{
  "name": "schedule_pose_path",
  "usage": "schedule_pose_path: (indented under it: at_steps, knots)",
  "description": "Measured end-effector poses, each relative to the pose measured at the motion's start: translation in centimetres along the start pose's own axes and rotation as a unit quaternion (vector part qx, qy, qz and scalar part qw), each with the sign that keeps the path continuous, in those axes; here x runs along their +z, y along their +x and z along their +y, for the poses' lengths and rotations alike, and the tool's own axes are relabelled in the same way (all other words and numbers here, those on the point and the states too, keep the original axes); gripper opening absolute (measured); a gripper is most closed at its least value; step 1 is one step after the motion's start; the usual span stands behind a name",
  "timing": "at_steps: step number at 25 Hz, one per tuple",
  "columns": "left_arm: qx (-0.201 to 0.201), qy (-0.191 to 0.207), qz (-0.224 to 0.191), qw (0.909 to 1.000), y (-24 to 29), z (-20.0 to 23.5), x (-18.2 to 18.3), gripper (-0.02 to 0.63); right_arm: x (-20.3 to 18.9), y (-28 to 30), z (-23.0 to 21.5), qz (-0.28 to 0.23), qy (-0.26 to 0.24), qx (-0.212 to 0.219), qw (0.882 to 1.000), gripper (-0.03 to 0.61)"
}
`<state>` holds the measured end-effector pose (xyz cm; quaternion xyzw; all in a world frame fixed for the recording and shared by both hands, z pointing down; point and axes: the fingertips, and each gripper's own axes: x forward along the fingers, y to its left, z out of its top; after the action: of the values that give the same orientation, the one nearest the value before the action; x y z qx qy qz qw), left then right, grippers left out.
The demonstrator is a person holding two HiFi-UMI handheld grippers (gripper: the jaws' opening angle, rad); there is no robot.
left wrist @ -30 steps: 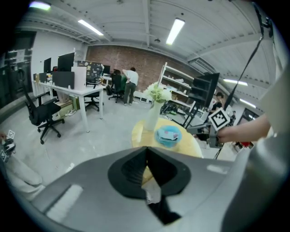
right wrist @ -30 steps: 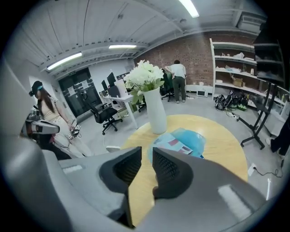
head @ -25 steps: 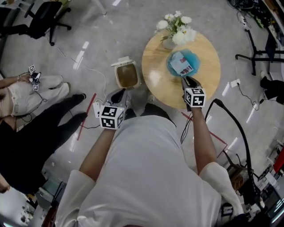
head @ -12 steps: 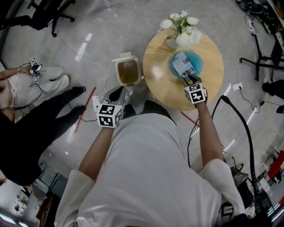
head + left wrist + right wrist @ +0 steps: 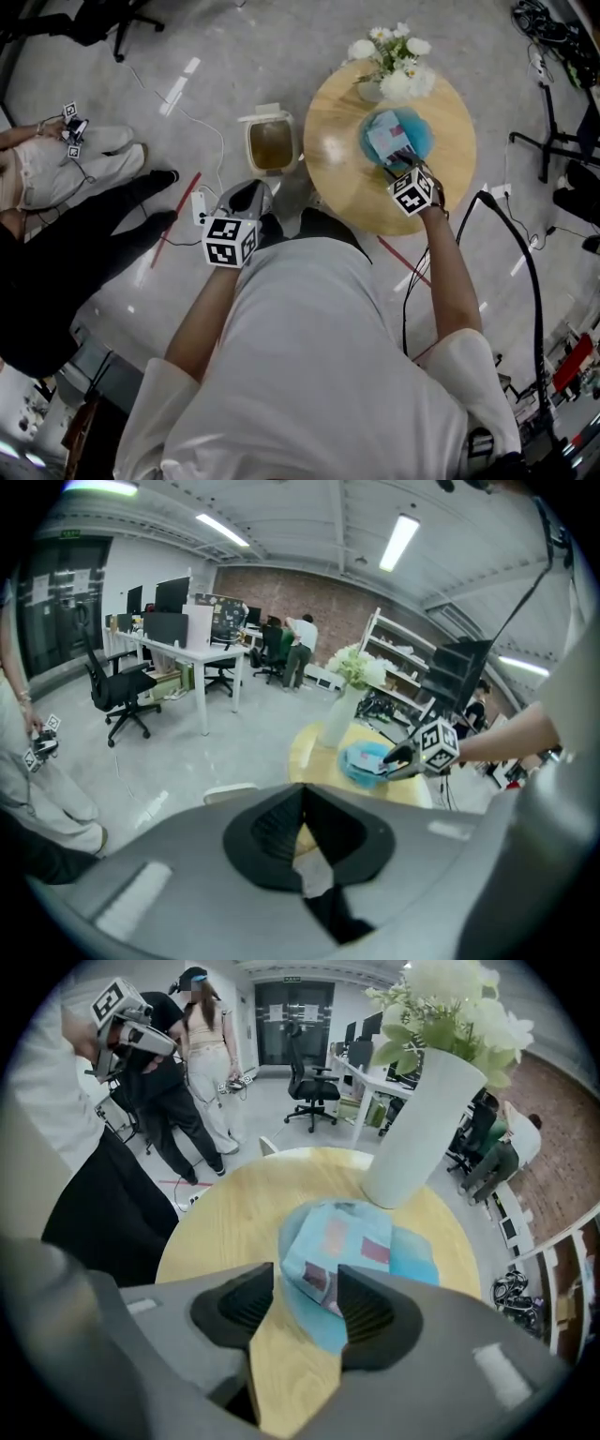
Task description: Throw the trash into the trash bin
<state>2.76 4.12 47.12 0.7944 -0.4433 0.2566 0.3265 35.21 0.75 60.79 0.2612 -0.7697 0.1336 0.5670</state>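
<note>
At the far left a bystander in light trousers [image 5: 56, 169] is standing on the grey floor [image 5: 234, 56], next to another person in dark clothes [image 5: 66, 281]. The left gripper [image 5: 249, 195] is hanging over the floor in front of the person holding it, its jaws pressed together with nothing between them, and it is pointing toward the trash bin [image 5: 270, 142]. The bin is sitting on the floor with its white lid flipped back and its brownish inside showing, just beside the left edge of the round wooden table [image 5: 333, 178]. On the far side of the tabletop a white vase [image 5: 417, 1133] is holding white flowers [image 5: 398, 61]. Near the vase, the trash, a light blue packet [image 5: 342, 1241] with red and dark printed patches, is lying on top of a blue sheet [image 5: 417, 1255] on the table. The right gripper [image 5: 307, 1290] is reaching over the table's near edge with its jaws spread apart, and the near corner of the packet is lying between them; they are not pressing on it. To the right of the table a black cable [image 5: 525, 272] is looping across the floor.
</note>
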Motion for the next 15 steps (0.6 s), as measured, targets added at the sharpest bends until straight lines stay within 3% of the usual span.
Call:
schedule_pose_path:
  at_steps: [6, 15]
  knots:
    - [0.011, -0.008, -0.003, 0.9999, -0.1, 0.2, -0.5, 0.003, -0.1, 1.3, -0.1, 0.012, -0.011, 0.012, 1.000, 0.209]
    - [0.018, -0.017, -0.004, 0.9997, -0.2, 0.3, -1.1, 0.003, -0.1, 1.8, -0.5, 0.011, 0.008, 0.006, 1.000, 0.071]
